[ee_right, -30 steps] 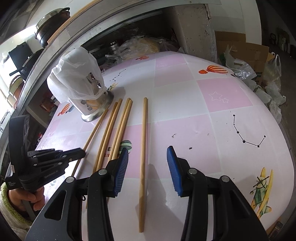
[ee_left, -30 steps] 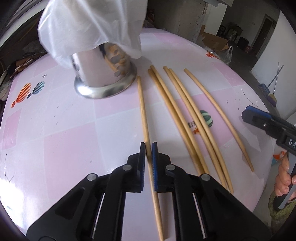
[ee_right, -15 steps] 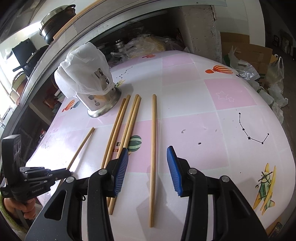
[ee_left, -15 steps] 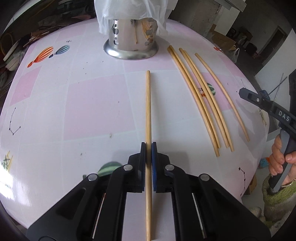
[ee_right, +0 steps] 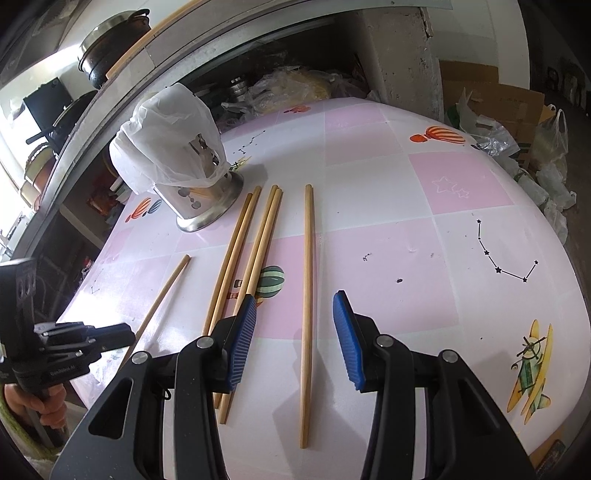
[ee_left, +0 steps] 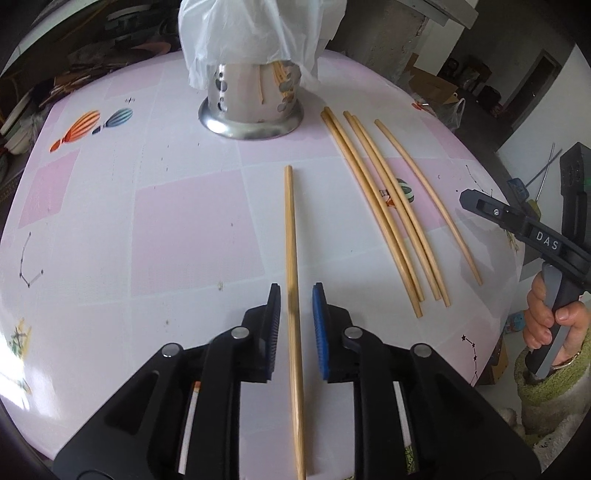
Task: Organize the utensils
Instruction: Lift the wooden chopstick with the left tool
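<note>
My left gripper (ee_left: 295,314) has just been opening, chopstick (ee_left: 291,295) lying loose between its jaws at centre frame; right gripper (ee_right: 293,332) unclenched, empty; bare table (ee_left: 166,240) at left.

holder top (ee_left: 255,88): hidden under plastic bag (ee_left: 251,29) | lone chopstick (ee_left: 293,295): near end cut off at frame edge
</note>
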### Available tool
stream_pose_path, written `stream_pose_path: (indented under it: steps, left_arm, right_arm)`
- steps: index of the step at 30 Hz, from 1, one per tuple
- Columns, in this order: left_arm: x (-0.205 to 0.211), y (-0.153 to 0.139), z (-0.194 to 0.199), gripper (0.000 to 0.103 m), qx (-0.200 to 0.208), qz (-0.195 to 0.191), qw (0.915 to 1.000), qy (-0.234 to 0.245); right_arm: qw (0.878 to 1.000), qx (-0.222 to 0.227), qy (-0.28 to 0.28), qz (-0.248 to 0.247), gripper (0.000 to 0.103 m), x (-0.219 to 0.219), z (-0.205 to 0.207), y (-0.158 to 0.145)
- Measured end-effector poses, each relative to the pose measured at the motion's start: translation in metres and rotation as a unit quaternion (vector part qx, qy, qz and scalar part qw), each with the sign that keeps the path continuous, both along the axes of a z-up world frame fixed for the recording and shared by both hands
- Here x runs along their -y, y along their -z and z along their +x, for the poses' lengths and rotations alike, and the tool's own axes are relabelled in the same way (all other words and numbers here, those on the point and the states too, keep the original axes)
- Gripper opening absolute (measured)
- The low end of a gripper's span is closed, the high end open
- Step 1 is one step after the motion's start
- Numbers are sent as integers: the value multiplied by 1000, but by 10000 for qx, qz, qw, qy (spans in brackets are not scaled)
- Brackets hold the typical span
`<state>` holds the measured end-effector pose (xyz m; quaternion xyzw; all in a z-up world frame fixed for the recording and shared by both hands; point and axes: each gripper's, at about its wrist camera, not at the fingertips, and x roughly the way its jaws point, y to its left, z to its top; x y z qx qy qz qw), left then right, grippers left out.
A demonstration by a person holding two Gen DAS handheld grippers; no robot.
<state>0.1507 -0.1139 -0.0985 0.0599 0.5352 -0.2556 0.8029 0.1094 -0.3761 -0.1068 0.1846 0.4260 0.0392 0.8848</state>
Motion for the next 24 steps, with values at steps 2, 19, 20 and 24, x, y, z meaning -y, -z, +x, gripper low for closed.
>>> stream_pose_path:
  steps: [2, 19, 20, 24]
  left_arm:
    - [3, -4, 6, 19, 31, 23, 10000, 73]
    - [44, 9, 74, 21, -73, 509, 9976, 466]
    - [45, 10, 77, 21, -131, 494, 9977, 451]
    - [47, 18, 84, 21, -232, 579, 9972, 406]
  right_arm:
    - [10000, -9, 0, 5, 43, 0, 1, 1]
    - [10000, -69, 38, 56, 43, 8, 8, 5]
    - [9999, -72, 39, 59, 43, 9, 9, 6]
    - [10000, -73, 36, 41, 43, 9, 10, 6]
